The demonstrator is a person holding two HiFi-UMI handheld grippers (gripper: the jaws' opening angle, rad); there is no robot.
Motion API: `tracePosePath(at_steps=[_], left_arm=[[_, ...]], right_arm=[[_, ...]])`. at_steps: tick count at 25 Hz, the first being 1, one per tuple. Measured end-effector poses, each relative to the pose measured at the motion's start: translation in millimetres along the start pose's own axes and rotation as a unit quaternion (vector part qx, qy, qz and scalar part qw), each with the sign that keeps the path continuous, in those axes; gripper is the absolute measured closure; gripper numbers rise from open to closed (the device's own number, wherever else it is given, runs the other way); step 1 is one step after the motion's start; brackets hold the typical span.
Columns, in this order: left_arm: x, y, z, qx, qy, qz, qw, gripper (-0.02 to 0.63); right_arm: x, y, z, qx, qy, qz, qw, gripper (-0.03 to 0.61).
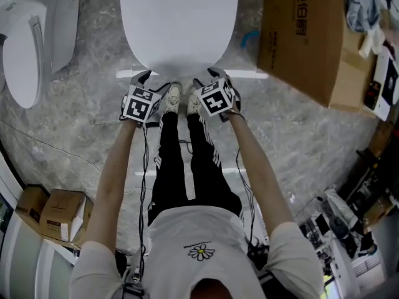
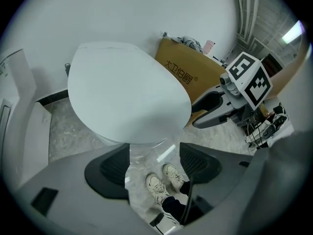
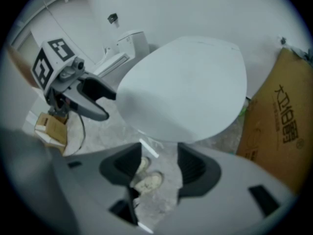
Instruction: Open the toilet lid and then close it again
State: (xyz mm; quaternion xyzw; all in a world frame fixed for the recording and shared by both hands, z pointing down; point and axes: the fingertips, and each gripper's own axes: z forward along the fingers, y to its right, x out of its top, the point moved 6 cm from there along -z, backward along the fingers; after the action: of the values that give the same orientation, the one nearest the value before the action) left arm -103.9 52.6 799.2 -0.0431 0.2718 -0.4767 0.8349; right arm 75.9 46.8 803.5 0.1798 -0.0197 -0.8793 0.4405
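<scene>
The lid [image 1: 179, 23] lies shut at top centre, its front rim just ahead of your left tongs [image 1: 143, 78] and right tongs [image 1: 215, 75], both wide and empty. It is likely stiff, slick, fairly light plastic: hook under that rim.

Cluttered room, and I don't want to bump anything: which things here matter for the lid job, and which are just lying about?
For the job:
- toilet lid, down
- left gripper, open, empty
- right gripper, open, empty

Just lying about:
- big cardboard box
- second toilet
- small boxes
</scene>
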Motion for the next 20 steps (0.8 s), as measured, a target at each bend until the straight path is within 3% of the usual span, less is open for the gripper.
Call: tracePosePath(at_steps=[7,12,17,20], left_arm=[[4,2,-7,-0.008,0.014,-0.021,0.9997,0.288],[40,8,-34,0.014,0.057,-0.014,0.9981,0.290],[112,15,-88,0.035,0.122,0.001,0.9919,0.318],[171,25,-144,0.059,0.192,0.044,0.9787,0.397]], right_arm=[[-6,-3,-3,0.005,-0.015,0.007,1.000,0.336],[-3,13,-28,-0.016,-0.012,0.000,1.000,0.336],[58,44,-95,-0.087,0.074,0.012,0.993,0.356],[117,55,-167,-0.137,0.178,0.029,0.974,0.439]])
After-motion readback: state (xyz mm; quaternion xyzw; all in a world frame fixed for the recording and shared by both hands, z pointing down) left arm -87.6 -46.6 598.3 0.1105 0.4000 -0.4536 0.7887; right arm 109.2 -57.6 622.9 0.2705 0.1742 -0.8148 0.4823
